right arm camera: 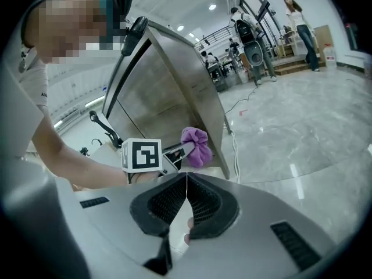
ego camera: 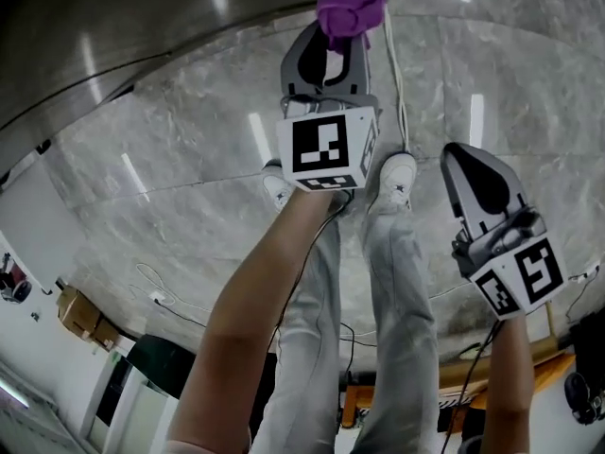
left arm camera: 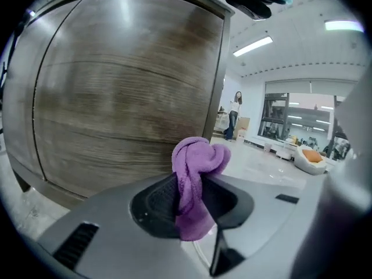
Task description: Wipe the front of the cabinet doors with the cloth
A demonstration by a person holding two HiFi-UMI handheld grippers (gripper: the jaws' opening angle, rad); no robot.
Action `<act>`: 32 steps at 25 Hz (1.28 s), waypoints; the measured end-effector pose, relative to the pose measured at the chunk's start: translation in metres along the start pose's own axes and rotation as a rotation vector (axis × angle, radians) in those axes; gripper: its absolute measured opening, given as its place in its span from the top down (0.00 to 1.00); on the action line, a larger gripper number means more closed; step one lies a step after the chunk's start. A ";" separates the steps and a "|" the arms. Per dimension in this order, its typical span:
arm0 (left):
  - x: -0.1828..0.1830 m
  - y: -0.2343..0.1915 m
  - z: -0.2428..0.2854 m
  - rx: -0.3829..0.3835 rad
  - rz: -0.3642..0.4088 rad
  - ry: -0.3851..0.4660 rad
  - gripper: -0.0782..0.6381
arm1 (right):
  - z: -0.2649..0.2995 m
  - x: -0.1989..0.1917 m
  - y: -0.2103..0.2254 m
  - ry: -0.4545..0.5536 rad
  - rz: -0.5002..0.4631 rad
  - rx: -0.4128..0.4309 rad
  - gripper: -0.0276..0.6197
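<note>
A purple cloth (ego camera: 350, 12) is bunched between the jaws of my left gripper (ego camera: 337, 36), which is shut on it. In the left gripper view the cloth (left arm camera: 195, 179) stands up from the left gripper (left arm camera: 189, 201), a short way in front of the wood-grain cabinet door (left arm camera: 122, 86); I cannot tell if they touch. My right gripper (ego camera: 465, 162) hangs lower right, away from the cabinet (ego camera: 113, 17), shut with nothing in it. The right gripper view shows its jaws (right arm camera: 186, 182) closed, with the cloth (right arm camera: 196, 146) by the cabinet's corner (right arm camera: 168, 86).
The person's legs and white shoes (ego camera: 397, 173) stand on a glossy marble floor (ego camera: 189, 159). A white cable (ego camera: 392, 74) runs along the floor by the cabinet corner. A cardboard box (ego camera: 80, 315) lies lower left. People (right arm camera: 299, 22) and a speaker stand (right arm camera: 256, 54) are far off.
</note>
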State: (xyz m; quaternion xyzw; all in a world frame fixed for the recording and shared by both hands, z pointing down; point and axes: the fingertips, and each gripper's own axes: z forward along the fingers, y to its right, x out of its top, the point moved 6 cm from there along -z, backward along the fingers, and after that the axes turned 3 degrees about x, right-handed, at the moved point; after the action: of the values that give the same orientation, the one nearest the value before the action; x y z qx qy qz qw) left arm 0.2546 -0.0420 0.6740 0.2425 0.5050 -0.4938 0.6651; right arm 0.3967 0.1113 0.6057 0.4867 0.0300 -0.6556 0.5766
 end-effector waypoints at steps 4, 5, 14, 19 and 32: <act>-0.015 0.000 0.023 0.009 0.014 -0.001 0.75 | 0.000 -0.009 0.021 0.017 0.021 -0.036 0.91; -0.020 -0.002 0.028 0.011 0.025 -0.005 0.75 | 0.002 -0.011 0.024 0.019 0.026 -0.042 0.91; -0.035 -0.053 0.025 0.027 0.161 -0.014 0.75 | 0.029 -0.016 0.016 -0.005 -0.008 -0.016 0.91; -0.038 -0.118 0.002 0.111 0.192 -0.041 0.75 | 0.050 -0.019 -0.003 -0.026 -0.023 0.011 0.91; -0.038 -0.288 -0.062 0.332 0.216 -0.086 0.75 | 0.135 -0.030 -0.078 -0.120 -0.127 0.159 0.91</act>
State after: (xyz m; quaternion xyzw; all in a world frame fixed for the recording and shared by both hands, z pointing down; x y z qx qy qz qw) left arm -0.0316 -0.0894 0.7362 0.3800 0.3588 -0.5061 0.6861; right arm 0.2501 0.0780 0.6555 0.4879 -0.0258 -0.7190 0.4943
